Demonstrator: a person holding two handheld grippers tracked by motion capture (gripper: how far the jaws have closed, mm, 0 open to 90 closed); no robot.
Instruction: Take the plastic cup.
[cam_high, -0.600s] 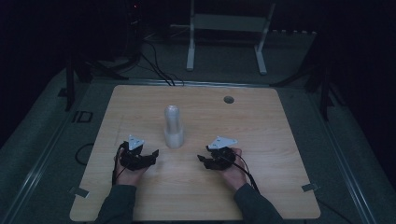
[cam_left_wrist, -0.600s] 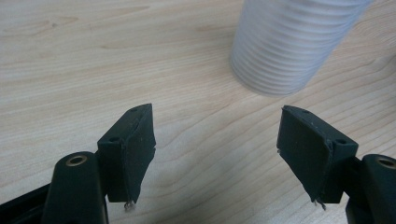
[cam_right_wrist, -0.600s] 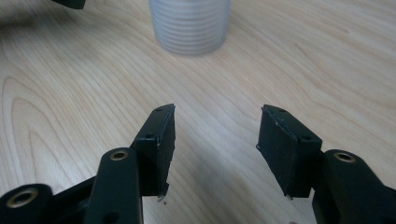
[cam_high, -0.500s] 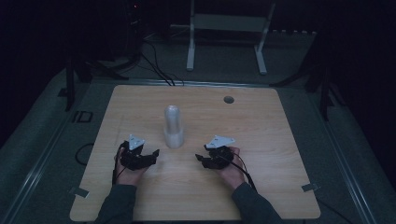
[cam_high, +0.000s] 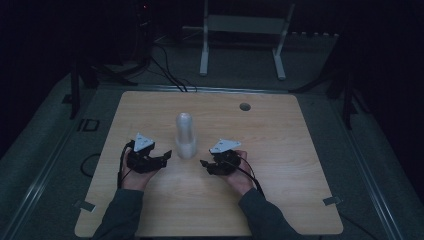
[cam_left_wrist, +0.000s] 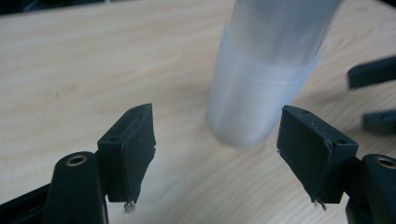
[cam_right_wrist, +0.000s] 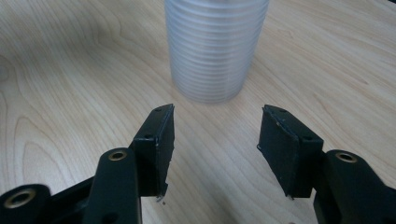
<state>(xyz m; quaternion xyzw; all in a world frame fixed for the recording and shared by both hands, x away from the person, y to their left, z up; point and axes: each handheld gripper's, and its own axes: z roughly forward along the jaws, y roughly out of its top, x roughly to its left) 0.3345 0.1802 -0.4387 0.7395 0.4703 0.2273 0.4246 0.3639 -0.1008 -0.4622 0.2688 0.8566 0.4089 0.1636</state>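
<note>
Standing upright on the wooden table (cam_high: 280, 200), a stack of clear plastic cups (cam_high: 185, 135) is flanked by both hand-held tools. The left gripper (cam_high: 161, 159) is held with its jaws spread wide, nothing between them; in the left gripper view the stack (cam_left_wrist: 266, 74) is seen just ahead of the jaws and slightly towards the right one, untouched. The right gripper (cam_high: 204, 164) is likewise kept wide open and empty, and in the right gripper view the stack (cam_right_wrist: 212, 46) is seen straight ahead, just beyond the jaw tips. The stack's long axis is vertical, with the rounded closed end uppermost and the wider rims on the table.
</note>
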